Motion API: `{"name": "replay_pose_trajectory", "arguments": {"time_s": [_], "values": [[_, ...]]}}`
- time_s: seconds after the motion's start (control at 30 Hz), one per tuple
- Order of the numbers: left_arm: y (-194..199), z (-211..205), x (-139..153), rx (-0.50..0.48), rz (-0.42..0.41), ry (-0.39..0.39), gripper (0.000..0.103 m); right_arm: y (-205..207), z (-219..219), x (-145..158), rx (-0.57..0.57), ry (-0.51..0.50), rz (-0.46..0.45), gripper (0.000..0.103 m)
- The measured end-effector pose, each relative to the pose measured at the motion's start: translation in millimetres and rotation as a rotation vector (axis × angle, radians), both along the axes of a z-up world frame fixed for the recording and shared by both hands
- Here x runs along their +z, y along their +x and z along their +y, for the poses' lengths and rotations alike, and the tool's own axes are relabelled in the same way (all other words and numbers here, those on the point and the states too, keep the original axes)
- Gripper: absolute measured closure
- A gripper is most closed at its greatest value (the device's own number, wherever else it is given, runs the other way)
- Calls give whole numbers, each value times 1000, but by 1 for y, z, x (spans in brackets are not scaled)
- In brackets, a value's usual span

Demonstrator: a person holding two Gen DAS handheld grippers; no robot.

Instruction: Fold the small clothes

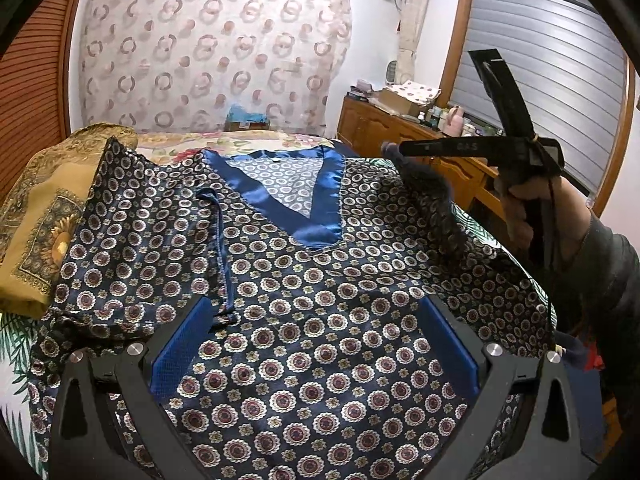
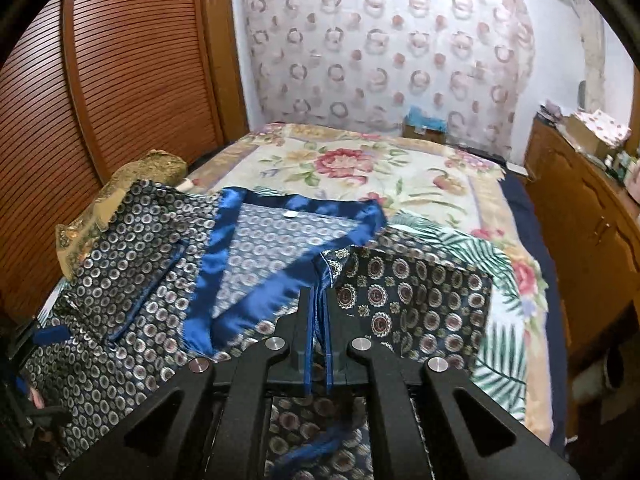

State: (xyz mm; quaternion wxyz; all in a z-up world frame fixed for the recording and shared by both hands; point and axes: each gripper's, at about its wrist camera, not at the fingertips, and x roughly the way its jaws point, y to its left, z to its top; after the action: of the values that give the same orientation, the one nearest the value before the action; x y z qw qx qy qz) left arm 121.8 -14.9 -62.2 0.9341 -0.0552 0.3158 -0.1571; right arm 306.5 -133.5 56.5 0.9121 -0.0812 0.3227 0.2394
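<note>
A navy patterned satin top (image 1: 320, 340) with a shiny blue V-neck trim (image 1: 320, 220) lies spread on the bed. My left gripper (image 1: 316, 344) is open, its blue pads low over the garment's chest. My right gripper (image 2: 319, 300) is shut on the top's right sleeve edge, holding it lifted; it shows in the left wrist view (image 1: 390, 148) at the right, with the sleeve (image 1: 436, 204) hanging from it. In the right wrist view the top (image 2: 140, 292) lies to the left and the sleeve (image 2: 416, 296) drapes to the right.
A gold patterned cloth (image 1: 44, 232) is bunched at the garment's left. The floral bedspread (image 2: 380, 172) stretches beyond. A wooden dresser (image 2: 580, 220) with clutter stands at the right, a slatted wooden door (image 2: 100, 80) at the left.
</note>
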Motion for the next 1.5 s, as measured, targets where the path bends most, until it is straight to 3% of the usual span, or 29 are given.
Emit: {"name": "replay_pose_trajectory", "arguments": {"time_s": [0.07, 0.13, 0.33, 0.5, 0.73, 0.87, 1.2, 1.5], "values": [[-1, 3, 0, 5, 0, 0, 0, -1, -5, -1, 7, 23, 0, 67], [-1, 6, -1, 10, 2, -4, 0, -1, -14, -2, -3, 31, -7, 58], [3, 16, 1, 31, -6, 6, 0, 4, -29, -15, -72, -35, 9, 56], [12, 36, 8, 73, -22, 33, 0, 15, -40, -37, -121, -87, 39, 48], [44, 72, 18, 117, -38, 114, 1, 29, -42, -65, -145, -125, 83, 48], [71, 94, 23, 143, -16, 126, 8, 37, -44, -76, -142, -132, 92, 48], [144, 131, 17, 187, 89, 194, 46, 38, -49, -76, -142, -114, 100, 39], [184, 144, 7, 196, 154, 230, 64, 39, -50, -78, -145, -114, 105, 31]]}}
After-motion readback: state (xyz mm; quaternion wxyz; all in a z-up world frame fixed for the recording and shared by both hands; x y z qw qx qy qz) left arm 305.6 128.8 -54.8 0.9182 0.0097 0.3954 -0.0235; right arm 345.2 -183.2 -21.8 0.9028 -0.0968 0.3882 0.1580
